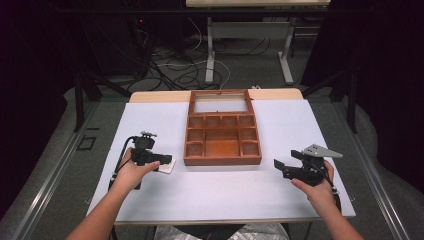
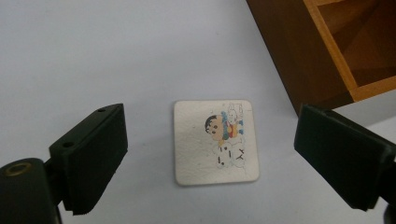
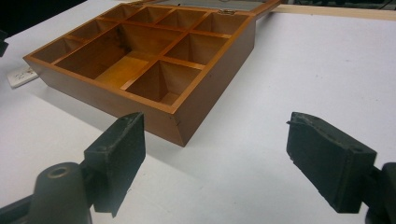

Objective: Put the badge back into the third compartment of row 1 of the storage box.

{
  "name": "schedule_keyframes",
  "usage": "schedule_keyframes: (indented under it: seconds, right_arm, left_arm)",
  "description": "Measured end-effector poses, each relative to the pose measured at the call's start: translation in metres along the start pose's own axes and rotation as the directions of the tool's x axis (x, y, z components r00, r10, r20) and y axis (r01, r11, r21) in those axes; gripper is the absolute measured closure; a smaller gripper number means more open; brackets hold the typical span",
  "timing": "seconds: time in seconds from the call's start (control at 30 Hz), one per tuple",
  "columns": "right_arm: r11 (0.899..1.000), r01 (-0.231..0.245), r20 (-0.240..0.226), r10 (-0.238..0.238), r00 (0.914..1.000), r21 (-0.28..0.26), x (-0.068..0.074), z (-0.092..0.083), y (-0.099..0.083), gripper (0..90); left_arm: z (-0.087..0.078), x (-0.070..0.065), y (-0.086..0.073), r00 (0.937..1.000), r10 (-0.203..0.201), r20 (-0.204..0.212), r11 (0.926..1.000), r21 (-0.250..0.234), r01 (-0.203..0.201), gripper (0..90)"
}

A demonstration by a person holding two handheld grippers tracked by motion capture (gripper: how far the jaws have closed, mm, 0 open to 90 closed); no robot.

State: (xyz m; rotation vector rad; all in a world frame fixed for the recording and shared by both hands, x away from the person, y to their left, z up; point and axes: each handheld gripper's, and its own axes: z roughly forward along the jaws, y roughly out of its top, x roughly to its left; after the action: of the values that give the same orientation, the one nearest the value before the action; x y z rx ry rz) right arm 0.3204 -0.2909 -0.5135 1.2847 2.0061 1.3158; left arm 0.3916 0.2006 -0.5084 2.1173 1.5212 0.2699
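A small white square card (image 2: 215, 141) with a cartoon print lies flat on the white table, just left of the wooden box's near left corner; in the high view the card (image 1: 168, 165) peeks out beside my left gripper (image 1: 159, 161). In the left gripper view my left gripper (image 2: 212, 161) hovers over the card with its jaws apart on either side, not touching it. My right gripper (image 1: 281, 167) rests open at the table's right, pointing toward the box; in the right gripper view, my right gripper (image 3: 233, 161) has nothing between its jaws.
The wooden box (image 1: 223, 134) with several empty compartments (image 3: 140, 51) sits mid-table, its glass lid (image 1: 220, 101) laid open at the back. The white table top (image 1: 220, 190) ends in a wooden edge at the far side. Cables and table legs lie on the floor beyond.
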Motion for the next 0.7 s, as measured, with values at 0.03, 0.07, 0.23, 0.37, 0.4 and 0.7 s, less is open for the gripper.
schedule_keyframes:
  seconds: [0.03,0.07,0.23,0.37,0.4,0.7]
  right_arm:
    - [1.0,0.0,0.0,0.0,1.0,0.0,0.0,0.0,0.0,19.2]
    - [1.0,0.0,-0.001,0.0,1.0,0.0,0.0,0.0,0.0,19.2]
    - [1.0,-0.001,-0.005,0.001,1.0,0.0,-0.001,0.001,0.0,19.2]
    - [1.0,-0.002,-0.006,0.002,1.0,-0.003,-0.001,0.001,-0.001,19.2]
    - [1.0,-0.002,-0.007,0.002,1.0,-0.003,-0.001,0.001,-0.001,19.2]
    - [1.0,-0.002,-0.009,0.002,1.0,-0.001,-0.001,0.001,-0.001,19.2]
  left_arm:
    - [0.001,0.0,0.0,0.9999,-0.007,0.007,1.0,0.004,0.007,11.9]
    - [0.003,0.0,0.0,1.0,-0.005,0.003,0.9999,0.01,0.005,13.4]
    - [0.009,-0.001,0.001,1.0,-0.009,0.004,0.9994,0.033,0.009,17.0]
    - [0.014,0.0,0.002,1.0,-0.004,0.006,0.9985,0.055,0.003,18.7]
    - [0.015,0.0,0.002,1.0,-0.004,0.006,0.9982,0.06,0.004,19.0]
    - [0.025,-0.002,0.003,1.0,0.007,-0.004,0.9958,0.092,-0.006,20.3]
